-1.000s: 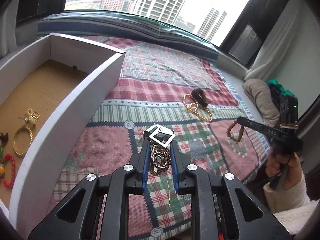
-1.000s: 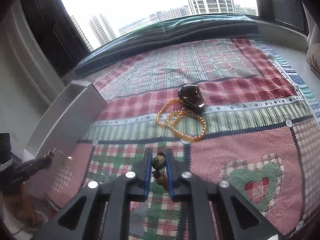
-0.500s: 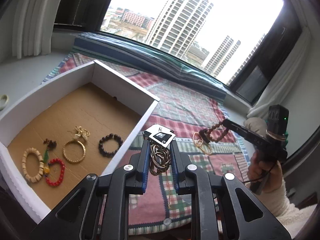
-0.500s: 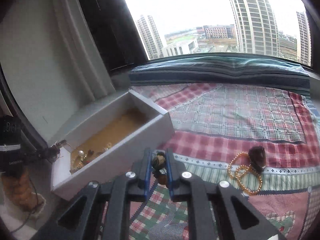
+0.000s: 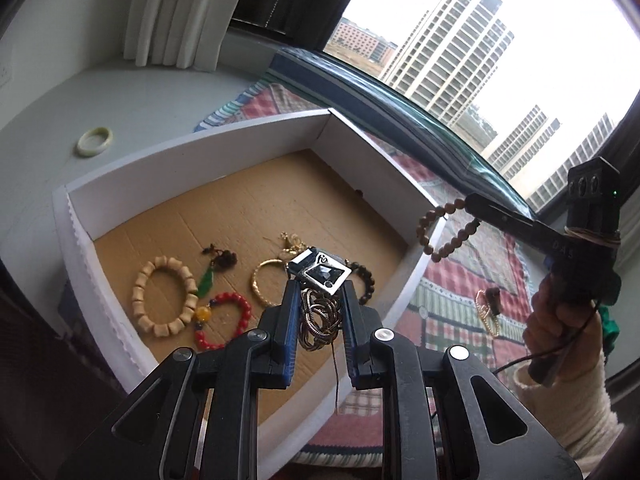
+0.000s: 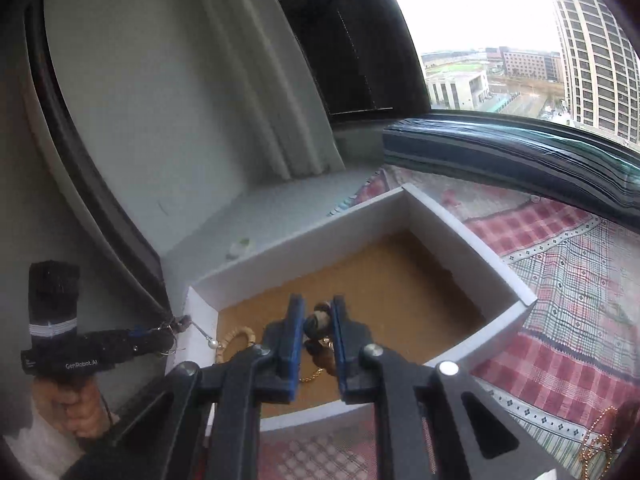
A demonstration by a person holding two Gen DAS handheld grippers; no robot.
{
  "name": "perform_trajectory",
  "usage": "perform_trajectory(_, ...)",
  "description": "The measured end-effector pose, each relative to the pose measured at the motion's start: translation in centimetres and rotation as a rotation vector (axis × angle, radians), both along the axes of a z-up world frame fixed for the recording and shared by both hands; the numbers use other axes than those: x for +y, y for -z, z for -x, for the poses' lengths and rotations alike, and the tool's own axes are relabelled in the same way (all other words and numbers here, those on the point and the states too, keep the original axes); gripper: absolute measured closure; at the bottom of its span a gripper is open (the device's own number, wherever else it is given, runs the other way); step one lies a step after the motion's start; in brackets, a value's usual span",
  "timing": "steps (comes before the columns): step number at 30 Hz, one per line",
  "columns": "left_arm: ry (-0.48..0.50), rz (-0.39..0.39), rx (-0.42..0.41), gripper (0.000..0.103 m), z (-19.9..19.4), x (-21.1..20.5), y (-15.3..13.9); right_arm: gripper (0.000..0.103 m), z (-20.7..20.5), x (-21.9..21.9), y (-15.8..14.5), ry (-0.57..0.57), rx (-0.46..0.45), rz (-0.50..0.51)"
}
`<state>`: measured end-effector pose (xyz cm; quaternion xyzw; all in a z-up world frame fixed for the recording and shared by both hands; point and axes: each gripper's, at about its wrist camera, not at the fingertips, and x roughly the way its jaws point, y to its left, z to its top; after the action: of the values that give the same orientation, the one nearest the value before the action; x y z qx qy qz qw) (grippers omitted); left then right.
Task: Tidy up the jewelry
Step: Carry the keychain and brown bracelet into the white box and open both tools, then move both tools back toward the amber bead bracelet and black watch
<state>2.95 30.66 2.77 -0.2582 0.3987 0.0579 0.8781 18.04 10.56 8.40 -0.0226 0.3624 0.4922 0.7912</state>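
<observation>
My left gripper [image 5: 320, 294] is shut on a coiled bronze chain necklace [image 5: 318, 318] with a square dark pendant, held above the near part of the white box [image 5: 200, 152]. On the box's cardboard floor lie a beige bead bracelet [image 5: 164, 300], a red bead bracelet [image 5: 224, 320], a green pendant [image 5: 206, 284], a gold bangle [image 5: 264, 286] and a dark bead bracelet [image 5: 366, 280]. My right gripper [image 6: 318, 316] is shut on a brown bead bracelet [image 6: 316, 322]. That bracelet [image 5: 446, 230] hangs over the box's right wall.
A pale jade ring [image 5: 95, 141] lies on the grey sill left of the box. On the plaid cloth [image 6: 560, 280] to the right rest a gold bead necklace [image 5: 488, 312] and a dark piece beside it. A person's hand [image 5: 560, 320] holds the right gripper.
Both grippers have swung left from above the plaid cloth to above the white box, each still carrying its piece. The box's contents have come into view.
</observation>
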Motion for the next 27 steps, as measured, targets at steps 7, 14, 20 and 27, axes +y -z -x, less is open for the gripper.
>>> perform_trajectory(7,-0.012,0.005,0.124,0.085,-1.1,-0.3,5.9,0.089,0.5,6.0,6.4,-0.082,0.087,0.133)
perform_trajectory(14,-0.075,-0.129,0.207,0.049,-1.1,-1.2,7.2,0.081,2.4,8.1,9.7,-0.086,0.055,0.213)
perform_trajectory(20,-0.125,-0.156,0.135,0.022,0.1,-2.2,5.2,0.02,3.7,3.9,8.7,-0.074,0.022,0.186)
perform_trajectory(27,0.014,-0.156,0.047,0.019,-1.3,-8.8,3.4,0.02,6.0,-7.4,10.6,0.116,-0.143,0.249)
